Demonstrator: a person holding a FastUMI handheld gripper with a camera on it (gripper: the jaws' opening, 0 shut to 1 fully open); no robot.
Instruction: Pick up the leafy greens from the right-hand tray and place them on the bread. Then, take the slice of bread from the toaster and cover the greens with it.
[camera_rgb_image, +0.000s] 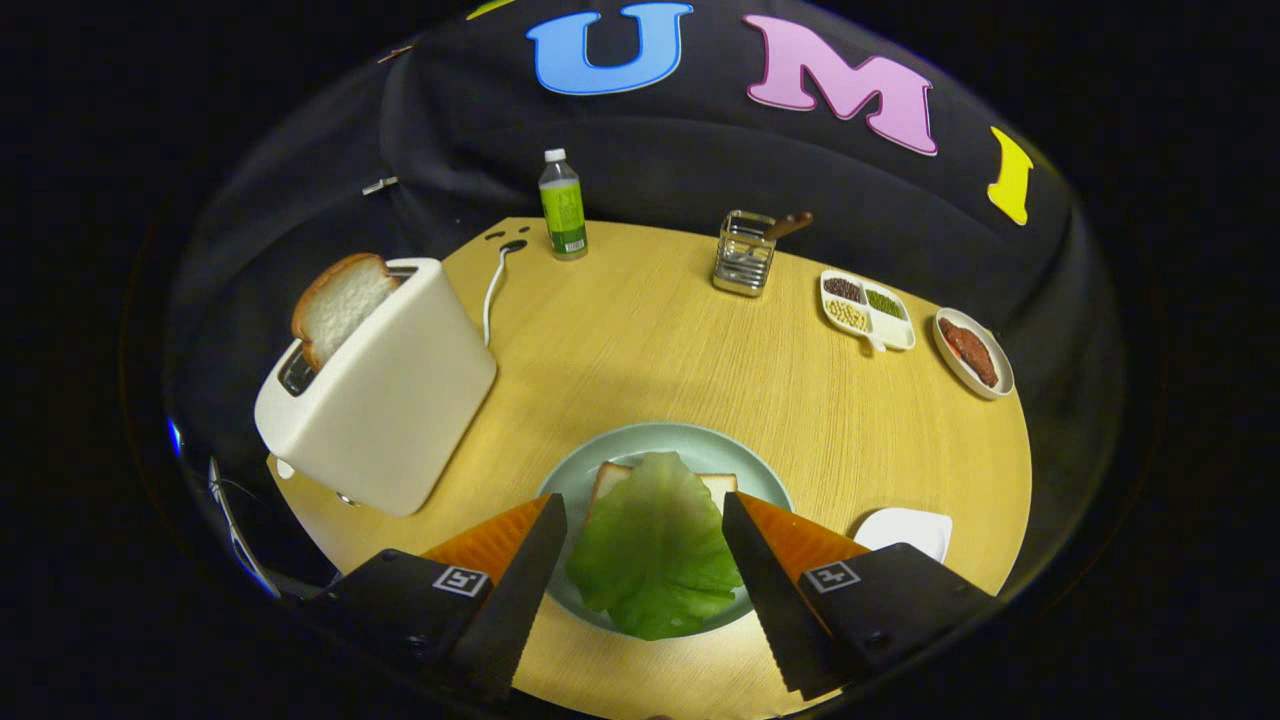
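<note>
A slice (338, 303) stands upright in the toaster (385, 395) on the bench (640, 350), up and to the left of the gripper (645, 512). The gripper hangs open and empty over the plate (650, 440), where the greens (655, 550) already lie on the bread (612, 477) between its fingers. Beyond stand a bottle (563, 205), its label too small to read, then a caddy (745, 255), a divided dish (868, 308) and the emptied tray (905, 530) at right

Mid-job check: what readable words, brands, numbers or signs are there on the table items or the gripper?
Bottle label: print too small to read.
Gripper, open with a finger either side of the leafy greens: two square coded markers, patterns, no words.
No quotable text elsewhere.
</note>
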